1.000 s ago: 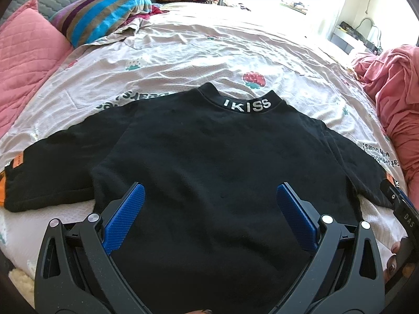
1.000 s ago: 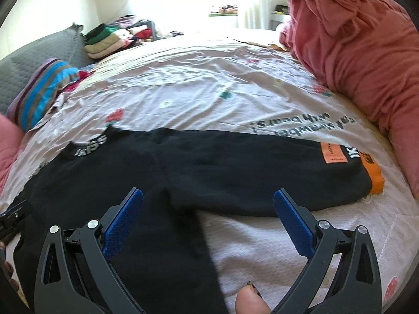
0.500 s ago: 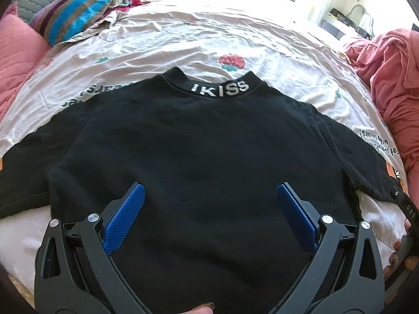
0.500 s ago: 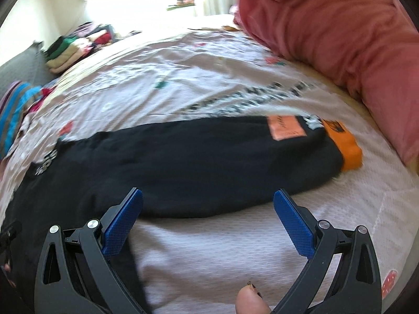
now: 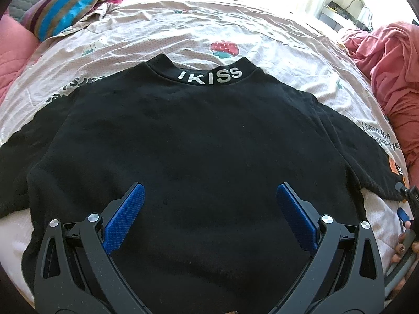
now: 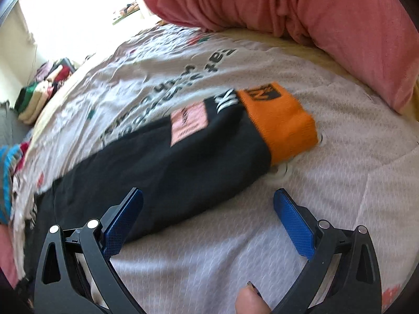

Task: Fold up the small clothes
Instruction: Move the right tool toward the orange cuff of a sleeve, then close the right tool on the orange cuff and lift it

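Black knit sweatshirt (image 5: pixel 204 144) lies flat and face down on the pale printed bedsheet (image 5: pixel 199 28), collar lettered "IKISS" away from you, both sleeves spread outward. Your left gripper (image 5: pixel 208 214) hovers over the lower body panel, jaws wide apart and holding nothing. Your right gripper (image 6: pixel 208 217) hangs above the right sleeve (image 6: pixel 167 164) near its orange ribbed cuff (image 6: pixel 282 128), jaws likewise spread and empty. Risk, as judged from here: closing on the thick, soft sleeve may also pinch the thin, wrinkled sheet beneath and drag it along; a grasp too far from the cuff would let the end droop and fold crooked. The pink blanket (image 6: pixel 301 7) heaped close beside the cuff could snag.
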`<action>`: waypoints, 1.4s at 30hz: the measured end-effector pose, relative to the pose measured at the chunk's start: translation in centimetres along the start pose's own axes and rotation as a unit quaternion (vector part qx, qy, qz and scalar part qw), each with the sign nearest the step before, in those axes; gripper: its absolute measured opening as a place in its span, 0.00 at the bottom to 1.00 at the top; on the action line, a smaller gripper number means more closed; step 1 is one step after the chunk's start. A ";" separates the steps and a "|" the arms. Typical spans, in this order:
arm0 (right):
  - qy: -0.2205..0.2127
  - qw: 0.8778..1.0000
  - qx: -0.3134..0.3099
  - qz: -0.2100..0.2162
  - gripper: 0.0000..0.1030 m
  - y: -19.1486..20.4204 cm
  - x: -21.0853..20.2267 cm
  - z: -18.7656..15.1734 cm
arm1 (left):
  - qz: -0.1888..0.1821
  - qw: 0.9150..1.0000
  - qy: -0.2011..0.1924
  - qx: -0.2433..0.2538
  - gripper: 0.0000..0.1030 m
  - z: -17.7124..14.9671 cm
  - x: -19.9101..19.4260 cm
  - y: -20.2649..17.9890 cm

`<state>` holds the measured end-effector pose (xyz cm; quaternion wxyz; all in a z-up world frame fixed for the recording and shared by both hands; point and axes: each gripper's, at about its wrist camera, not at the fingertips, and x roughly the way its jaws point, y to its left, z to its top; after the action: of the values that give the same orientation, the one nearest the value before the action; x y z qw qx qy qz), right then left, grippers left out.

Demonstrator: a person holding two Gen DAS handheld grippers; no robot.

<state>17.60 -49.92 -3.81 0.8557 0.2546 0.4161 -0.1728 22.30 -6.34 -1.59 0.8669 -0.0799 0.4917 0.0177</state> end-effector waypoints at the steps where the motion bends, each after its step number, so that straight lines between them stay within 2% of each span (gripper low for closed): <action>1: -0.002 1.000 0.004 0.001 0.96 -0.2 0.3 0.4 | 0.000 1.000 -0.001 -0.002 0.92 0.2 0.1 0.1; 6: -0.022 0.999 0.026 0.008 0.95 -1.2 1.9 2.4 | -0.004 1.000 -0.010 -0.018 0.92 0.4 0.0 0.7; 7: -0.028 0.999 0.033 0.015 0.89 -1.4 1.8 2.6 | -0.004 1.000 -0.009 -0.021 0.92 0.3 0.0 0.8; 8: -0.037 0.998 0.042 0.018 0.72 -1.6 1.7 2.8 | -0.007 1.000 -0.006 -0.026 0.92 0.1 0.0 1.0; 9: -0.046 0.997 0.052 0.021 0.63 -1.9 1.6 3.1 | -0.010 1.000 -0.004 -0.029 0.92 0.0 -0.1 1.1; 11: -0.061 0.995 0.067 0.037 0.35 -2.5 1.2 3.2 | -0.018 0.999 -0.007 -0.032 0.92 -0.3 -0.7 1.3; 14: -0.073 0.993 0.066 0.072 0.19 -2.5 0.8 3.3 | -0.022 0.999 -0.015 -0.035 0.92 -0.3 -1.5 1.5; 20: -0.102 0.986 -0.002 0.131 0.17 1.2 -2.3 3.7 | -0.038 0.997 -0.027 -0.057 0.92 0.0 -3.0 2.7; 26: -0.107 0.974 -0.075 0.184 0.17 6.2 -5.3 3.8 | -0.057 0.994 -0.038 -0.081 0.92 0.3 -4.4 4.1; 32: -0.101 0.953 -0.175 0.227 0.17 12.7 -7.8 2.2 | -0.076 0.990 -0.048 -0.106 0.92 0.4 -5.6 5.6; 37: -0.092 0.934 -0.238 0.251 0.17 17.1 -9.2 -0.4 | -0.094 0.987 -0.051 -0.122 0.92 0.3 -6.1 6.9; 42: -0.083 0.913 -0.300 0.262 0.17 21.2 -9.8 -3.9 | -0.126 0.979 -0.049 -0.153 0.92 -0.1 -6.1 8.6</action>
<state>20.09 -29.67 8.18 0.9379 0.0701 0.2940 0.1700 18.13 2.46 2.49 0.8625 -0.2718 0.4266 -0.0128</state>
